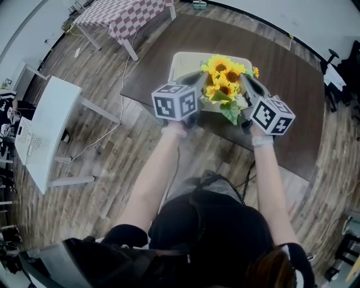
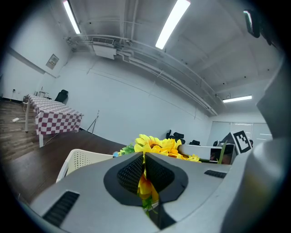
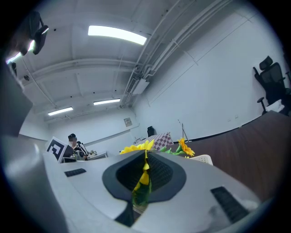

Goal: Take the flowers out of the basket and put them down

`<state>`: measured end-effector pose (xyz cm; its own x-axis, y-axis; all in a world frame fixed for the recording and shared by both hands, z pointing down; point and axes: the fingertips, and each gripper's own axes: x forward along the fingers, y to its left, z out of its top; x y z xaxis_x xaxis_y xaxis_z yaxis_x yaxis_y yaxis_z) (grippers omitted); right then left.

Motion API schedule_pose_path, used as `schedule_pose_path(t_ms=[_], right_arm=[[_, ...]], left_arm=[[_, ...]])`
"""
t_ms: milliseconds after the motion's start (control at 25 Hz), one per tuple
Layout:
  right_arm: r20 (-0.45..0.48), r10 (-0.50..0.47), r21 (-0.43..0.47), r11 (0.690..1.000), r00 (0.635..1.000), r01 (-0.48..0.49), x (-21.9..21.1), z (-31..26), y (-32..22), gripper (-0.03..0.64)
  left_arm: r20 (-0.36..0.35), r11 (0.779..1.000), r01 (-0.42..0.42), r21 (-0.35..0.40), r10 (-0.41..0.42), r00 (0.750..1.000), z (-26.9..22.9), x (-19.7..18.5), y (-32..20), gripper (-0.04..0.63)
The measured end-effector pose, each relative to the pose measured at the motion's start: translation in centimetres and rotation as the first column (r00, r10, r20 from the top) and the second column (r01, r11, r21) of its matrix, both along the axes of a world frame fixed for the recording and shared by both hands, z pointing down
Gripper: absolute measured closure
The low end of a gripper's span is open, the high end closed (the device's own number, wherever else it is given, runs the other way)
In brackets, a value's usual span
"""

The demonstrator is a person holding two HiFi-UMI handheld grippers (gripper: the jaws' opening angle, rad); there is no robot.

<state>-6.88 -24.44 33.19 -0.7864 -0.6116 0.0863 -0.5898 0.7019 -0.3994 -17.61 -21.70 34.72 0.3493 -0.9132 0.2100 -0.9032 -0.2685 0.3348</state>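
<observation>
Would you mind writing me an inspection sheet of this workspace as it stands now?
Surface: dark brown table on a wood floor.
Job's things: yellow flowers over the cream basket; whether they are clear of it cannot be told.
Clutter: nothing seen on the table.
Grippers: left gripper and right gripper are each shut on the flowers, with petals and green between the jaws.
Cables: one cable runs over the floor left of the table.
Surroundings: checked table, white table, chairs at the right.
</observation>
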Motion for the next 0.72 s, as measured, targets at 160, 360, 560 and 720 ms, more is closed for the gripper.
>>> schedule_pose_path(t_ms=[160,360,560,720], right_arm=[[0.013,0.009,0.004,1.000,1.000,-0.009,0.4,-0.5,0.5,0.609],[0.027,0.020,0.016,1.000,0.999,-0.020,1.0,-1.3,1.4,0.609],[0.033,0.026,0.008,1.000,0.999,-0.026,1.5,-1.2,2.2,0.609],[0.034,0.040,0.000,0.999,0.999,-0.040,2.5,-0.3,3.3,0.609]], left_arm=[[0.000,1.000,-0.004,0.015,0.004,1.000,-0.6,0.3,0.4,0.584],[0.007,1.000,-0.017,0.025,0.016,1.000,-1.1,1.0,1.0,0.584],[0.005,0.999,-0.035,0.018,0.035,0.999,-0.7,1.5,1.7,0.584],[0.003,0.999,-0.049,0.015,0.049,0.999,-0.1,2.5,2.6,0.583]])
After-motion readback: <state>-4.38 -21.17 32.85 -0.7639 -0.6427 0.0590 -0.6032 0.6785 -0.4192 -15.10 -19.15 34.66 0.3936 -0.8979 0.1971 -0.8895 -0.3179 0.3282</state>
